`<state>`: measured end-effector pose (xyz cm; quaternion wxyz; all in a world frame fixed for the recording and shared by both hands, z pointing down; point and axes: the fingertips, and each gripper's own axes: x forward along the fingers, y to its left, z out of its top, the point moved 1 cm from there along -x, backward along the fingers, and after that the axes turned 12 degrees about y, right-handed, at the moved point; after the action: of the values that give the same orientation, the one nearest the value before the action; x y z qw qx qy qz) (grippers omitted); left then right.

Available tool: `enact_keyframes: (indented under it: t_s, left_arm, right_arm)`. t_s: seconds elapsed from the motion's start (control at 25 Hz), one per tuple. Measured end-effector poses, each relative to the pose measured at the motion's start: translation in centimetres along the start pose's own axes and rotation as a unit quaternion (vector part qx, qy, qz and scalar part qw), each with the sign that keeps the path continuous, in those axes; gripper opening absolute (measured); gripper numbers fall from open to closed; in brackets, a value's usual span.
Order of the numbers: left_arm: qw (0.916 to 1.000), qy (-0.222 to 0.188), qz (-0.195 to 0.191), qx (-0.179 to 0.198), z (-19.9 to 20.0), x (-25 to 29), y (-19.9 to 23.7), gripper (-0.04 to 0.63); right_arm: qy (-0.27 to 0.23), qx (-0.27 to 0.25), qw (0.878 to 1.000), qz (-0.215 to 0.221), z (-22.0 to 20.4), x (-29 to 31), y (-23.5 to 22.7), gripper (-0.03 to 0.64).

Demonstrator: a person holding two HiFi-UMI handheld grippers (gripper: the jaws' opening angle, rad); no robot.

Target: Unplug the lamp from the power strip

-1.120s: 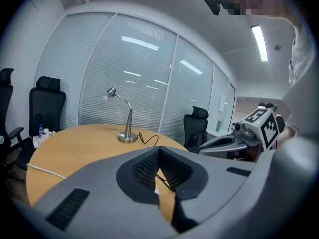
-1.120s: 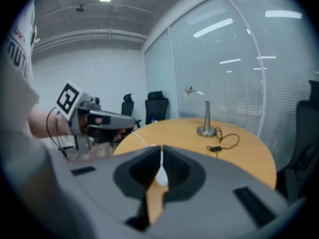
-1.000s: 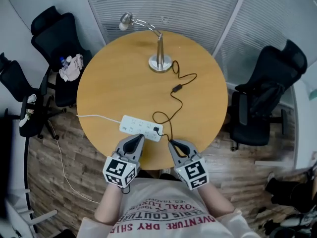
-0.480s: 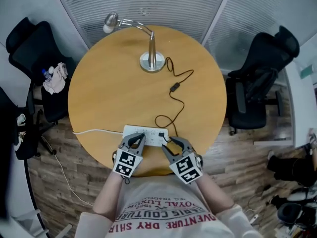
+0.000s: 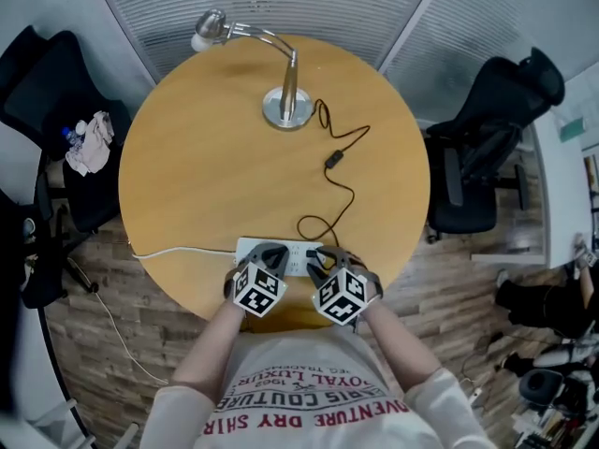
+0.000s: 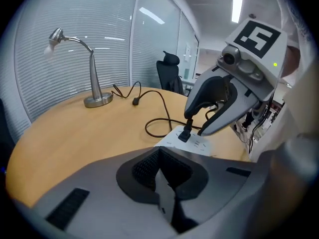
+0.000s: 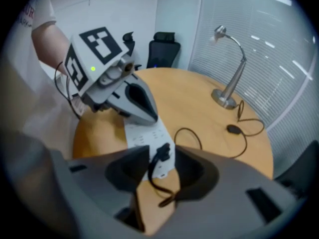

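The white power strip lies near the table's front edge, with the lamp's black plug standing in its right end. The silver desk lamp is at the far side, and its black cord loops down to the plug. My right gripper has just been opening. It stands open around the plug, and its pads do not press on it. My left gripper is shut with nothing in it, its tips at the strip's left part. Whether they touch the strip I cannot tell.
The round wooden table has a black office chair to the right and another chair with clothes to the left. The strip's white cable runs off the table's left edge. An inline switch sits on the cord.
Both grippers have come down and forward from the table's edge onto the power strip. The right jaws have opened around the plug. The left jaws stay shut.
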<state>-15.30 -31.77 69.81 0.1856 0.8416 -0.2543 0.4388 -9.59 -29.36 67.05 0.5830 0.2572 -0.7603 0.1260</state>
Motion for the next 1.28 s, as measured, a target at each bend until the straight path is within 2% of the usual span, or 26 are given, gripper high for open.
enact_keyframes:
  t_s: [0.12,0.2,0.48,0.68,1.04,1.28]
  left_arm:
    - [0.9993,0.019,0.000,0.031,-0.2,0.5,-0.6,0.028]
    - [0.9991,0.024,-0.007,0.033,-0.3,0.7,-0.8,0.028]
    - [0.9986,0.030,-0.022,0.038,-0.3,0.7,-1.0,0.028]
    - [0.9985,0.033,-0.021,0.038,-0.3,0.8,-0.6,0.028]
    - [0.9982,0.041,-0.031,0.029,-0.2,0.9,-0.7,0.028]
    - [0.9985,0.042,-0.028,0.020,-0.1,1.1,-0.8,0.028]
  right_arm:
    - [0.034,-0.025,0.999,0.000,-0.3,1.2,-0.1,0.131]
    - [0.050,-0.044,0.998,-0.002,-0.2,1.7,-0.2,0.098]
    - [0.101,-0.108,0.989,0.031,-0.6,3.0,0.2,0.095]
    - [0.104,-0.105,0.986,0.073,-0.3,3.1,-0.1,0.086]
    - [0.118,-0.130,0.983,0.044,-0.4,2.5,0.0,0.075]
    - [0.130,-0.128,0.982,0.047,-0.5,2.2,-0.1,0.071]
